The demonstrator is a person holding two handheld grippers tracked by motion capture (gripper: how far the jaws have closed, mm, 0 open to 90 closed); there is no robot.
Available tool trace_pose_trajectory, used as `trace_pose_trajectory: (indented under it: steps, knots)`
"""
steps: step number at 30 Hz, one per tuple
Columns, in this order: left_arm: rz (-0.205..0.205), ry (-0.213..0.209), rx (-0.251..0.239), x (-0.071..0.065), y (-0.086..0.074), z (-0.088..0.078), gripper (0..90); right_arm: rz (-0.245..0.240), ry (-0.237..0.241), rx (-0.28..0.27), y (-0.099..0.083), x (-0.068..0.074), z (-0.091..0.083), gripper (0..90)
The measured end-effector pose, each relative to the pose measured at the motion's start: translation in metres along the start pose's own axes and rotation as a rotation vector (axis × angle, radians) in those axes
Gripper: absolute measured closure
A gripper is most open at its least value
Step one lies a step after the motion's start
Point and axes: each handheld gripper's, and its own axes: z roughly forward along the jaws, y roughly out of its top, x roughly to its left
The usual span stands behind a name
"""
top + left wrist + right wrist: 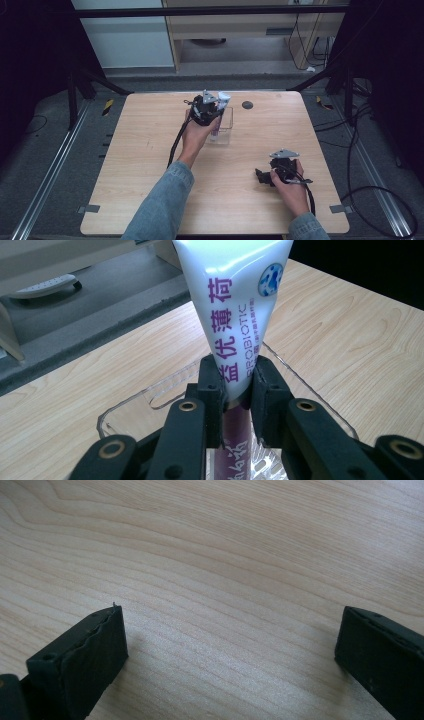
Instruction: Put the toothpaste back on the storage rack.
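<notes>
Closest to the lens in the left gripper view, the left gripper (235, 385) has its two black jaws pinched on a toothpaste tube (235, 305), gripping it where the white body narrows toward the purple lower part. The tube stands nearly upright between the jaws, its wide crimped end rising above them and its purple end reaching down below them into a clear plastic box (165, 390). The box's rim runs just beyond and to either side of the jaws, so the tube's lower end is already inside its walls; whether it touches the bottom cannot be told.

In the high view the same left gripper (206, 111) sits over the box (227, 134) near the far middle of the wooden table (150, 195), with the tube's white end (223, 100) poking up just beside it.

The right gripper (230, 645) has its jaws spread wide with nothing between them, only bare wood ahead. In the high view it (265, 176) rests low over the table well apart from the box, toward the near right.

The step in hand looks like standing the tube in the box. To do it well, the left gripper should lower straight down, keeping the tube centred between the walls, and let go only once the purple end is seated. Releasing too high risks the tube toppling against the rim or tipping the light box.
</notes>
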Motion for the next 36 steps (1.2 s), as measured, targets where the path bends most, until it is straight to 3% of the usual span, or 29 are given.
trace_pose_trajectory:
  steps: [23, 36]
  knots:
    - [-0.006, 0.013, 0.026, -0.005, 0.001, 0.005, 76.4, 0.0, 0.0, 0.0, 0.0, 0.0, 0.0, 0.5]
    - [0.001, 0.028, 0.072, -0.01, 0.01, 0.015, 76.1, -0.003, 0.0, -0.002, 0.0, 0.0, 0.0, 0.5]
